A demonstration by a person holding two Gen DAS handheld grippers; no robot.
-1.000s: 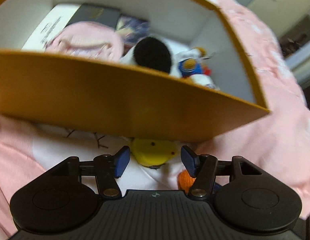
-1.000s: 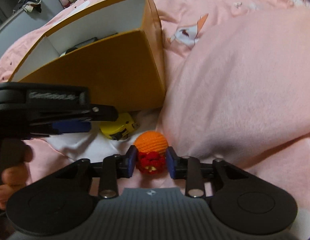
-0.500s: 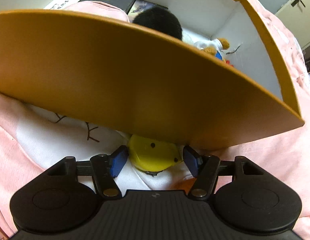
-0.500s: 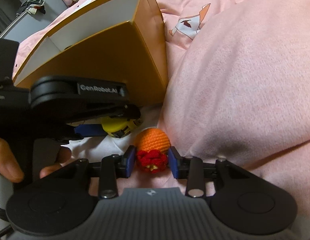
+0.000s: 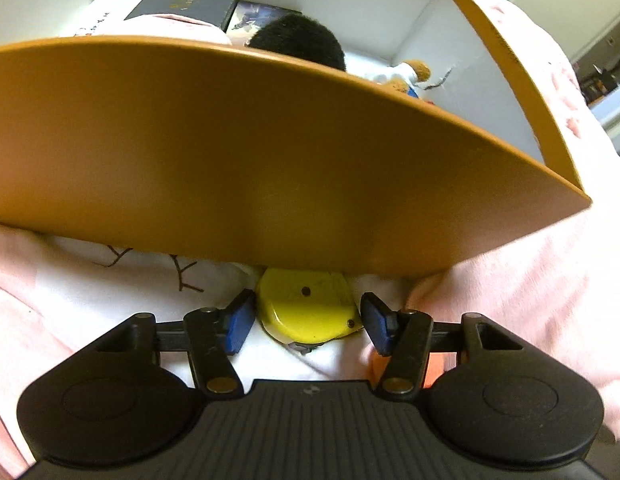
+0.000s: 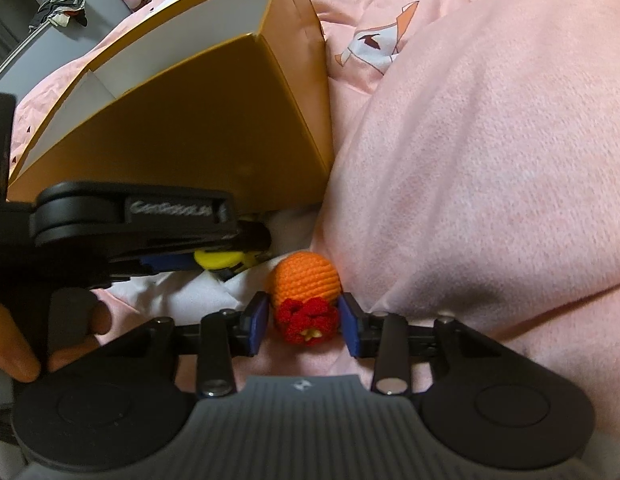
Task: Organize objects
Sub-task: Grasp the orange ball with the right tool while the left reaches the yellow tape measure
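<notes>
A yellow tape measure [image 5: 306, 312] lies on the white sheet against the front wall of an orange-brown cardboard box [image 5: 270, 152]. My left gripper [image 5: 308, 326] straddles it, jaws closing, with a thin gap at each blue pad. In the right wrist view an orange crochet toy with a red frill [image 6: 306, 292] rests on the pink blanket. My right gripper [image 6: 306, 324] flanks the toy, its pads not visibly pressing. The tape measure [image 6: 220, 259] shows there under the left gripper's black body.
The box [image 6: 214, 120] has white inner walls and holds books [image 5: 186, 4], a black fuzzy ball [image 5: 298, 40] and a small plush [image 5: 405, 76]. A raised pink blanket fold [image 6: 489, 160] lies right of the toy. A person's hand [image 6: 14, 352] grips the left tool.
The left gripper has sunk closer to the tape measure, so the box's front wall now hides more of the inside. The right gripper and the crochet toy have stayed put.
</notes>
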